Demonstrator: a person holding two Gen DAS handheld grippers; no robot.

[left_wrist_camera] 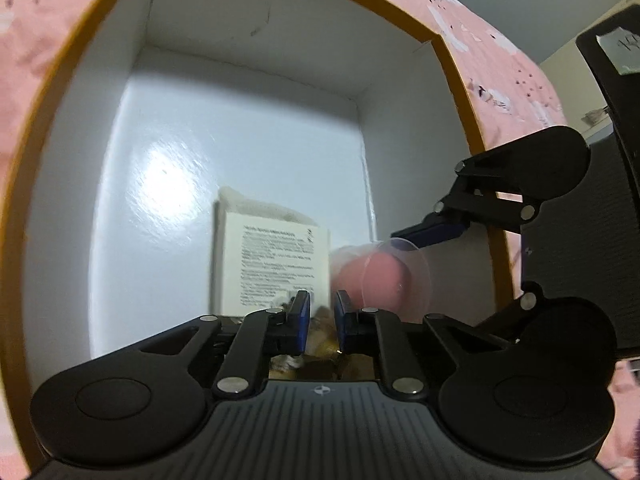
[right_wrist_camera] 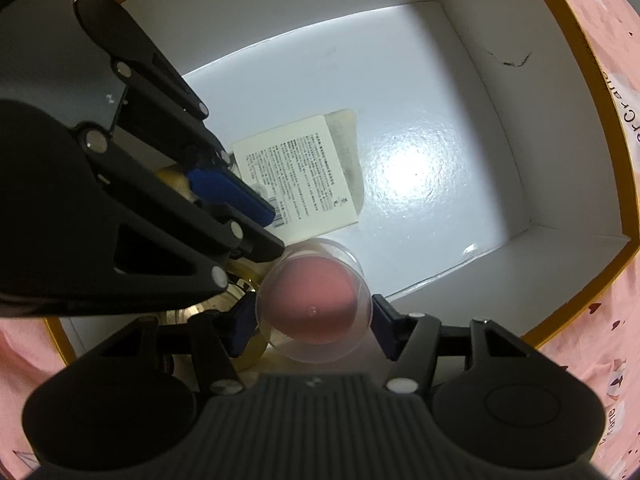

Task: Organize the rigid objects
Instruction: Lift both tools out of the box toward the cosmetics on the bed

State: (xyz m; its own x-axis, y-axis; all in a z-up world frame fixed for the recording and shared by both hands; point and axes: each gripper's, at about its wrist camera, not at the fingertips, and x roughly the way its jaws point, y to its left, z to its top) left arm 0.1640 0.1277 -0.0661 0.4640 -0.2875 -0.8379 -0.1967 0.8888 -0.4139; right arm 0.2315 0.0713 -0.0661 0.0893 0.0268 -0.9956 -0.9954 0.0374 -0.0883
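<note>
Your left gripper [left_wrist_camera: 322, 314] sits nearest, its blue pads drawn close together with only a narrow gap; something gold and brownish lies low between and under them, too blurred to say what it is or whether the pads press it. From your right wrist view that same gripper [right_wrist_camera: 256, 216] reaches in from the left over the box's near-left corner.

Your right gripper [right_wrist_camera: 314, 320] points down into the box with its jaws standing fairly wide, one blue pad on each side of a clear round plastic capsule with a pink ball inside [right_wrist_camera: 314, 306]. The pads appear to touch its rim, so you seem to be holding it. A shiny gold round object [right_wrist_camera: 240, 284] lies just left of the capsule, partly hidden.

Just beyond, a flat white printed carton [right_wrist_camera: 296, 184] lies on the box floor, near the capsule. The large white-lined cardboard box with a mustard rim [right_wrist_camera: 516, 160] surrounds everything, standing on pink patterned fabric [right_wrist_camera: 600, 320].
</note>
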